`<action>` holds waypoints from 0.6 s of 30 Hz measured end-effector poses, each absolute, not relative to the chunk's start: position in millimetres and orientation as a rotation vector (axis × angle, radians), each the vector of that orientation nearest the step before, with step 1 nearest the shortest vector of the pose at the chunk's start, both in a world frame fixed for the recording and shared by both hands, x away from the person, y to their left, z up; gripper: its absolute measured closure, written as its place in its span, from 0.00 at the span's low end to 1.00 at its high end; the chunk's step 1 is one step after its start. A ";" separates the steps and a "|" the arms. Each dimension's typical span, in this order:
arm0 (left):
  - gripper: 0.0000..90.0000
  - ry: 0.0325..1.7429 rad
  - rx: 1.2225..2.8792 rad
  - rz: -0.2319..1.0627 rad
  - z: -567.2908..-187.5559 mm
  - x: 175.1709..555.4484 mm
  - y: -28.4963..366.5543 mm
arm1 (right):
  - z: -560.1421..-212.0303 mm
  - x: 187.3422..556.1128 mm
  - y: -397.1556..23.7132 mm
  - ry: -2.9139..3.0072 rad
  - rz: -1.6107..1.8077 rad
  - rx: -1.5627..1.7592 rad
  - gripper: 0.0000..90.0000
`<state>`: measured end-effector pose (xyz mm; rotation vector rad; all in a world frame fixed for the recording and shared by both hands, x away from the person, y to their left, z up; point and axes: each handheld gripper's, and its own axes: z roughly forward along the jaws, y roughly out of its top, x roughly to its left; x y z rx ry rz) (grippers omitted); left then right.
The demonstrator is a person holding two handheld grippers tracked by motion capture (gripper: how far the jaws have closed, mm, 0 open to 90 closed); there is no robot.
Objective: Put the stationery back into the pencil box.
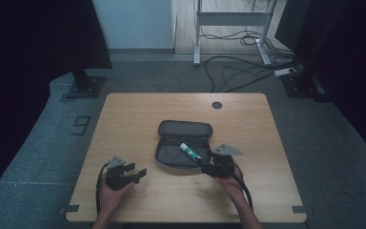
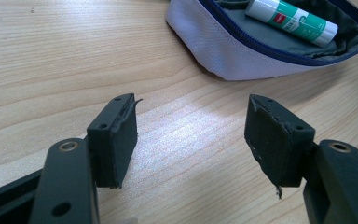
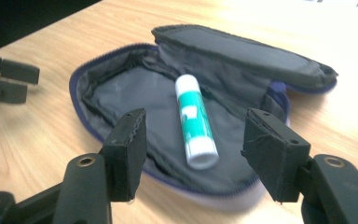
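Right now my two hands sit at the near edge of the table (image 1: 124,114), and I start from there. My left gripper (image 2: 191,128) rests low over bare wood, jaws spread wide with nothing between them, just short of the near wall of the pencil case (image 2: 242,58). My right gripper (image 3: 193,140) is at the case's other side, jaws standing apart, pads touching nothing. Beyond them lies the glue stick (image 3: 195,120), flat on the grey lining inside the open case, its white cap pointing toward the hinge and its base toward me. Farther on, the lid flap (image 3: 242,49) is folded back and lies on the table behind the pouch. From above, the case sits mid-table with the stick (image 1: 190,151) slanting across its right half, my right gripper (image 1: 213,164) just beside it. I judge the placing step done: the stick is in and let go. Next comes closing, I think: swing the flap forward over the pouch while my left steadies the near wall, taking care not to snag the lining.
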<state>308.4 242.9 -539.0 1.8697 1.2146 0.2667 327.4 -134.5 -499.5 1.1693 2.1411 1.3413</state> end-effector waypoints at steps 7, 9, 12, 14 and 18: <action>0.38 1.214 1.871 0.264 -539.2 308.4 242.7 | -504.0 306.2 -160.4 2.116 1.334 1.172 0.43; 0.38 1.214 1.872 0.262 -539.3 308.5 242.5 | -506.3 302.6 -165.3 2.110 1.327 1.178 0.43; 0.38 1.213 1.873 0.258 -539.4 308.5 242.0 | -509.7 298.6 -170.8 2.111 1.310 1.186 0.43; 0.38 1.212 1.874 0.259 -539.1 308.3 242.2 | -513.0 294.5 -175.8 2.112 1.300 1.189 0.43; 0.38 1.215 1.870 0.261 -538.8 308.3 243.1 | -520.1 287.0 -186.7 2.117 1.275 1.205 0.43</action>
